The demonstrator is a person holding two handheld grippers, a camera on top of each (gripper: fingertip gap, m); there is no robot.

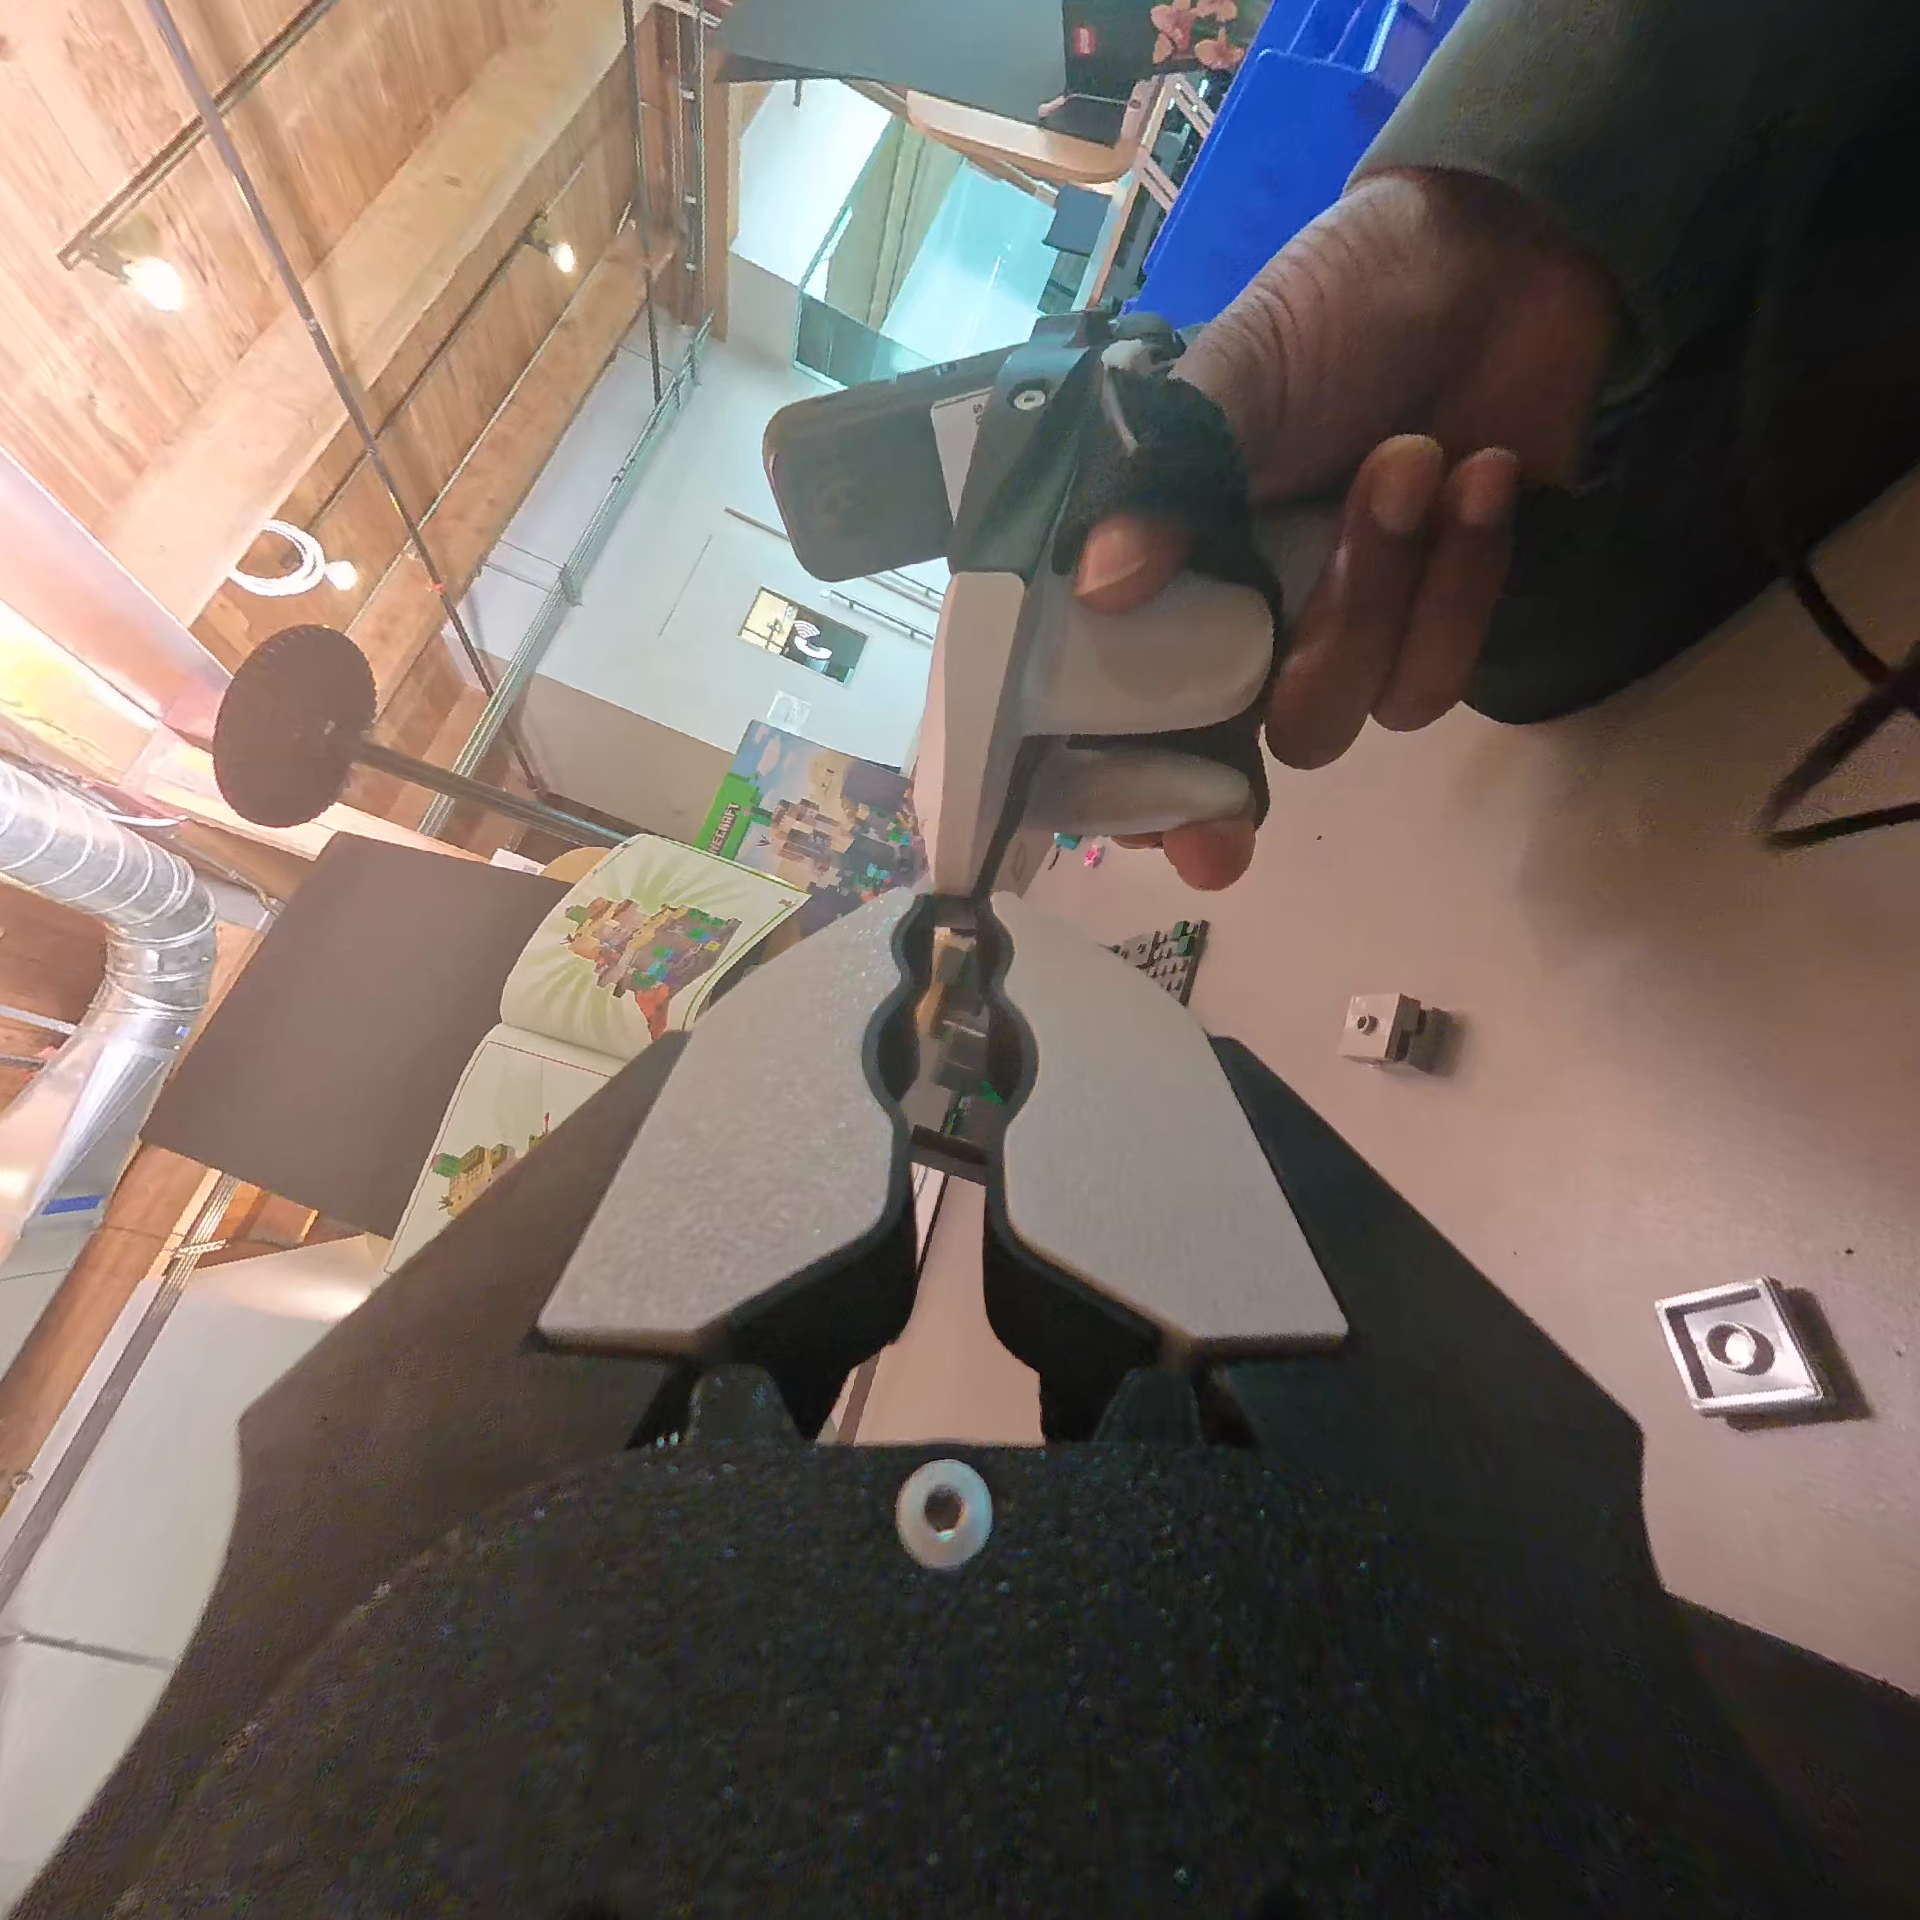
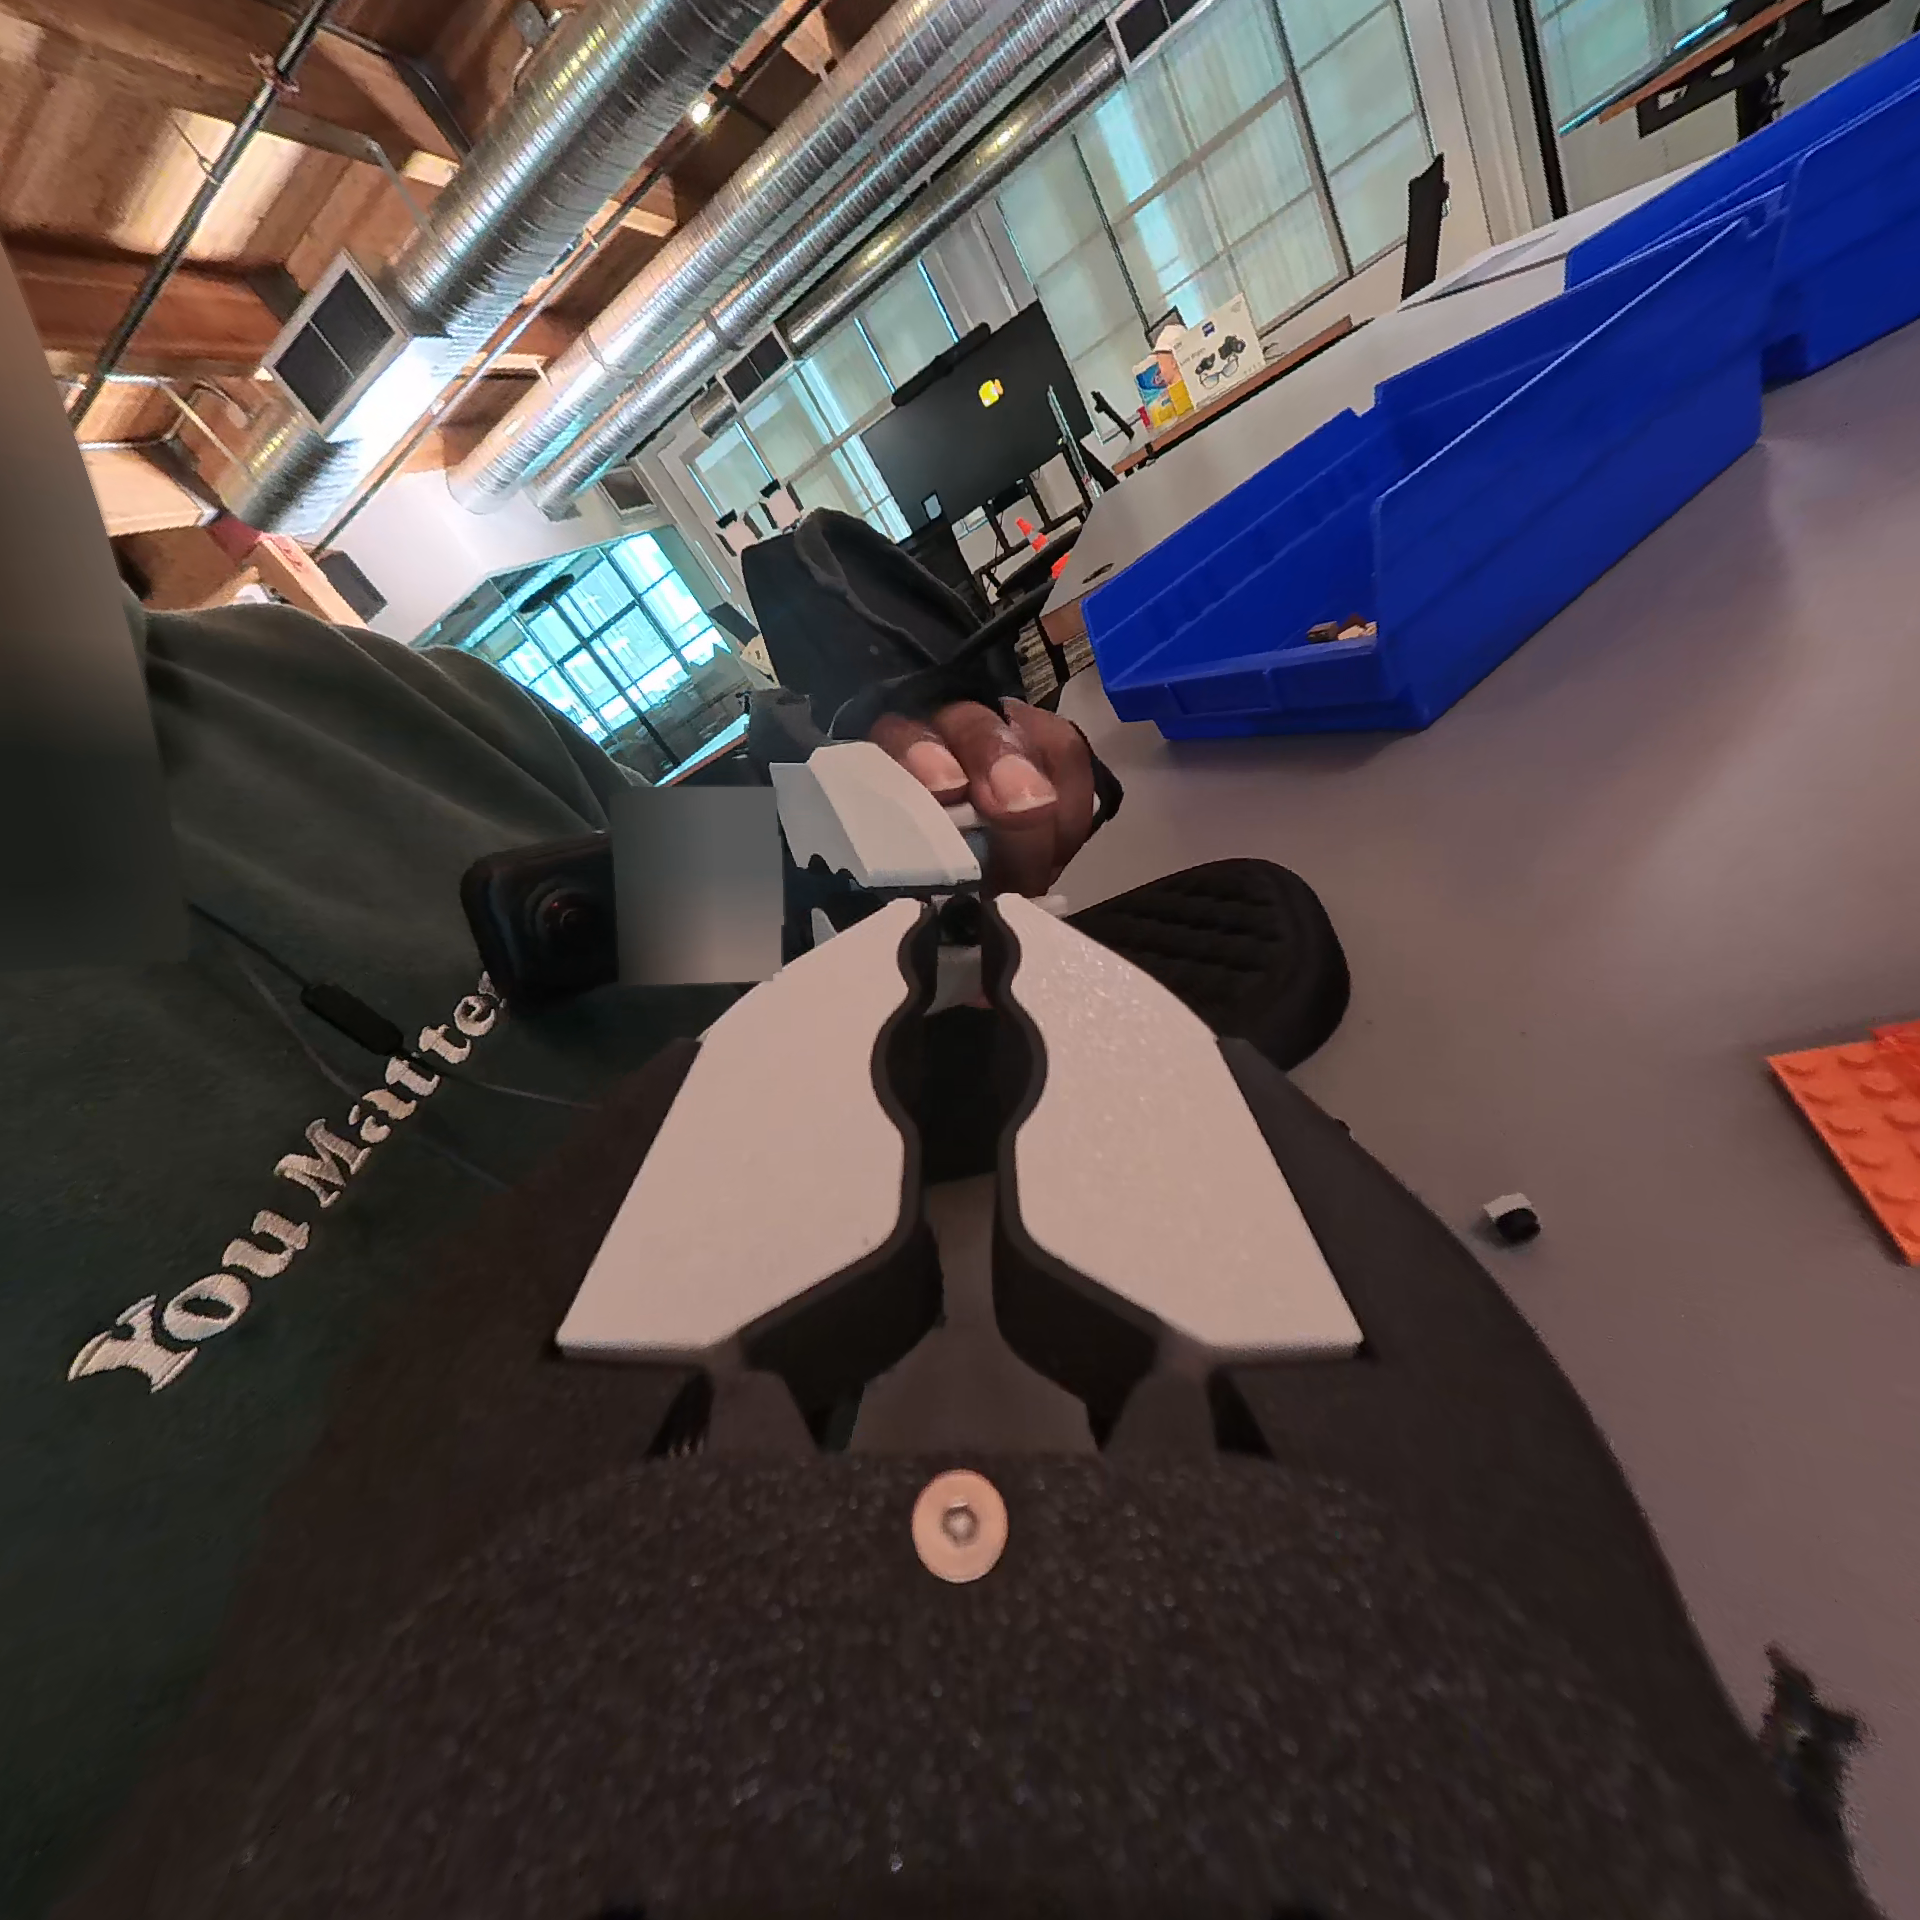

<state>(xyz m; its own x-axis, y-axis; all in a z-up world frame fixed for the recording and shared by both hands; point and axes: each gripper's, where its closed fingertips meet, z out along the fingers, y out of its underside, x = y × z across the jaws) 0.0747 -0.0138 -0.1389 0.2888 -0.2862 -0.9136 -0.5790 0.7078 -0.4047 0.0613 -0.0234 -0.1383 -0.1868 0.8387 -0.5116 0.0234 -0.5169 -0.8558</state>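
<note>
Left wrist view, left to right:
- silver duct (image 1: 94, 883) and a black toothed disc on a rod (image 1: 296, 727) on the far left
- a black board (image 1: 343, 1029), then an open instruction booklet (image 1: 623, 956) with a printed box (image 1: 821, 800) behind it
- centre: left tongs (image 1: 951, 914) closed to a narrow gap, clamping a small grey brick stack (image 1: 956, 1029) in the notch between the pads, held up off the table (image 1: 1455, 1195)
- right tongs (image 1: 961, 878) come in from above, tips drawn together and touching the far end of that stack; can't tell whether they actually grip it
- the right hand (image 1: 1382, 499) is wrapped round that tool's grey handle
- further right, loose on the table: a dark green studded plate (image 1: 1164, 956), a small grey block (image 1: 1387, 1029) and a flat grey square tile (image 1: 1745, 1345), all well apart
- blue bins (image 1: 1268, 156) at the top right

Right wrist view, left to right:
- a green sweatshirt (image 2: 312, 831) fills the left side
- the other tool's camera (image 2: 551, 914) is beside a mosaic patch
- centre: the right tongs show only a sliver of gap, with a small dark bit at the tips
- just past the tips is the white finger of the left tongs, with the left hand (image 2: 997, 774) on it
- a black ribbed pad (image 2: 1226, 956) sits right behind
- right side: a blue bin (image 2: 1455, 540) holds a few small pieces, a tiny black-and-grey piece (image 2: 1512, 1216) lies alone, and an orange studded plate (image 2: 1860, 1122) sits at the frame edge
</note>
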